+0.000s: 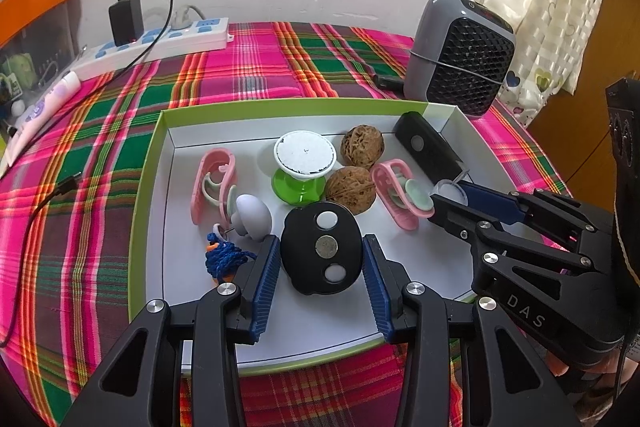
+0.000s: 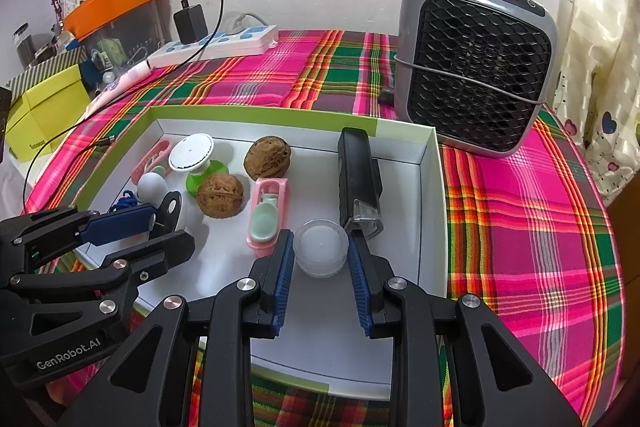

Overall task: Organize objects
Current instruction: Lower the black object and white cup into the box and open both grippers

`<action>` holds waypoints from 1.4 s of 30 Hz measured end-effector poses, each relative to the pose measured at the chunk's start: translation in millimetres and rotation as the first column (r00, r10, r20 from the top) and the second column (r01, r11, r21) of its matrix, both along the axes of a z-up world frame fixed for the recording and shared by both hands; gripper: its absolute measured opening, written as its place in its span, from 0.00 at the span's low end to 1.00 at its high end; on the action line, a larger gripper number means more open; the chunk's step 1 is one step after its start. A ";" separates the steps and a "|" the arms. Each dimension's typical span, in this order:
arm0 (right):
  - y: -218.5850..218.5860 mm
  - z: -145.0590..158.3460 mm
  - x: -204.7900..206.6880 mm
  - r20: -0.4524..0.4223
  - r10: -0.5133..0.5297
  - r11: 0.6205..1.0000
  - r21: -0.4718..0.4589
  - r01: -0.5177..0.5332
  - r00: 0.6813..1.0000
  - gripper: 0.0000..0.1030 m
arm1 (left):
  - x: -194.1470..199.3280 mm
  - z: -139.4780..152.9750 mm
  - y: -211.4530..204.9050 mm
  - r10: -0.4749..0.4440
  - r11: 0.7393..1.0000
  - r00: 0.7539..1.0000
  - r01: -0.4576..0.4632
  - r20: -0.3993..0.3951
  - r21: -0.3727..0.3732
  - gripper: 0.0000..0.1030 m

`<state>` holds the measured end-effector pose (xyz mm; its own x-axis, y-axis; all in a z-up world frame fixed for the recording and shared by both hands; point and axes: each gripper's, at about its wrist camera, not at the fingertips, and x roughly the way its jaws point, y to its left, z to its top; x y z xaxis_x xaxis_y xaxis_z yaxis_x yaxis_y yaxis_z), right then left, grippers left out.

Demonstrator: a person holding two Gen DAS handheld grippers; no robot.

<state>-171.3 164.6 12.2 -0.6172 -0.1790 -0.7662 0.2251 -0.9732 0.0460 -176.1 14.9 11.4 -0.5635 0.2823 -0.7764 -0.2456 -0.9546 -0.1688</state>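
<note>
A shallow white tray with a green rim [image 1: 148, 163] is seen on a pink and green plaid tablecloth [image 1: 248, 67], filled with small objects. At the near edge, the left gripper [image 1: 322, 259] is clamped on a black oval device [image 1: 322, 247] bearing three round buttons, its blue pads pressed against both sides. To the right, the right gripper [image 2: 320, 259] is closed on a small translucent round container [image 2: 320, 251], which is touched by both pads.

Further in, two walnuts [image 1: 362, 146] are placed beside a green-based stand with a white disc top [image 1: 305, 153]. A pink clip [image 1: 212, 179] is set at the left, and a second pink clip [image 1: 396, 193] near the right. A grey mushroom-shaped piece [image 1: 252, 215] and a blue knotted cord [image 1: 224, 257] are found just left of the left gripper. A black flashlight [image 2: 358, 179] is laid along the tray's right side.

Beyond the tray, a grey fan heater [image 2: 476, 63] is stood at the far right and a white power strip [image 1: 160, 43] at the far left.
</note>
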 end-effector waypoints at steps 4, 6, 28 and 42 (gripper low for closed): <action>0.0 0.1 0.3 0.000 -0.001 1.000 0.001 0.001 1.000 0.28 | 0.3 0.2 1.4 0.000 1.000 1.000 0.000 0.000 0.001 0.39; 0.3 0.2 0.1 0.000 -0.001 1.000 0.001 0.001 1.000 0.28 | -0.1 0.1 0.5 -0.001 1.000 1.000 0.001 0.000 0.001 0.39; 4.1 1.4 -1.3 -0.002 -0.008 1.000 -0.006 0.008 1.000 0.28 | 0.3 -0.7 -1.0 0.012 1.000 1.000 -0.012 0.001 0.008 0.39; 5.1 6.7 9.6 -0.020 -0.017 0.999 -0.029 0.016 1.000 0.28 | 12.8 6.0 0.1 0.019 1.000 1.000 -0.018 -0.016 0.007 0.40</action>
